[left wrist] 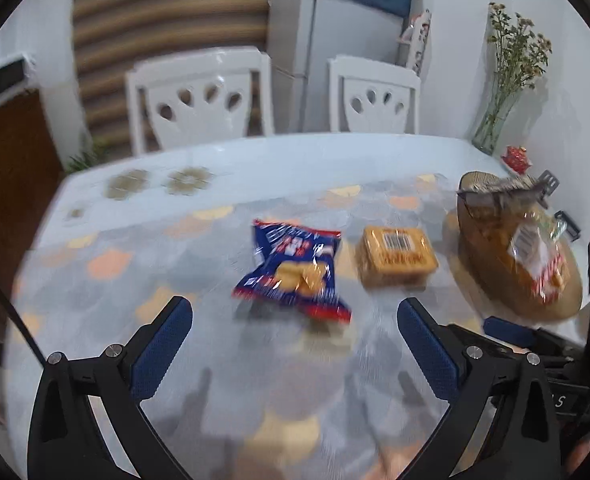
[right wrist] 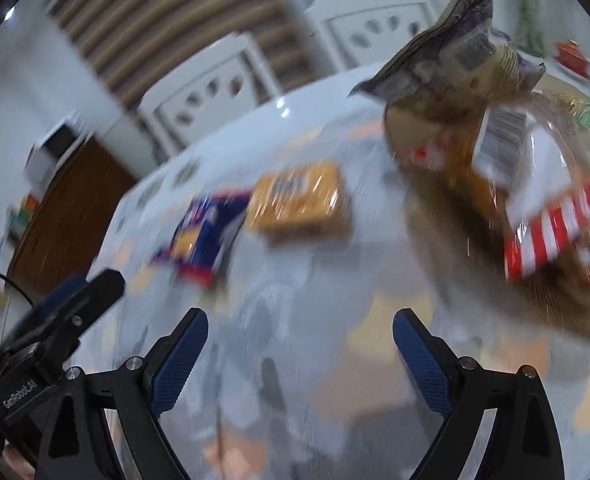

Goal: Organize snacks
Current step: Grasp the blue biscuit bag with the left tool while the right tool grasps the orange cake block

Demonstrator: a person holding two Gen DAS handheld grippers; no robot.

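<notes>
A blue snack bag (left wrist: pixel 295 268) lies on the table just beyond my left gripper (left wrist: pixel 295 312), whose jaws stand wide open with nothing between them. Right of the bag sits an orange cracker pack (left wrist: pixel 395 254). A brown woven basket (left wrist: pixel 491 280) at the right holds a red-and-white striped packet (left wrist: pixel 543 264) and a dark bag (left wrist: pixel 495 192). In the blurred right wrist view, my right gripper (right wrist: pixel 299 324) is open and empty above the table, with the blue bag (right wrist: pixel 203 236) and orange pack (right wrist: pixel 299 200) ahead and the basket (right wrist: pixel 455 216) to the right.
Two white chairs (left wrist: pixel 199 96) stand behind the table (left wrist: pixel 255 160). A glass vase with dried flowers (left wrist: pixel 503 92) and a small red item (left wrist: pixel 517 158) sit at the far right corner. My right gripper's finger (left wrist: pixel 507 330) shows low on the right in the left wrist view.
</notes>
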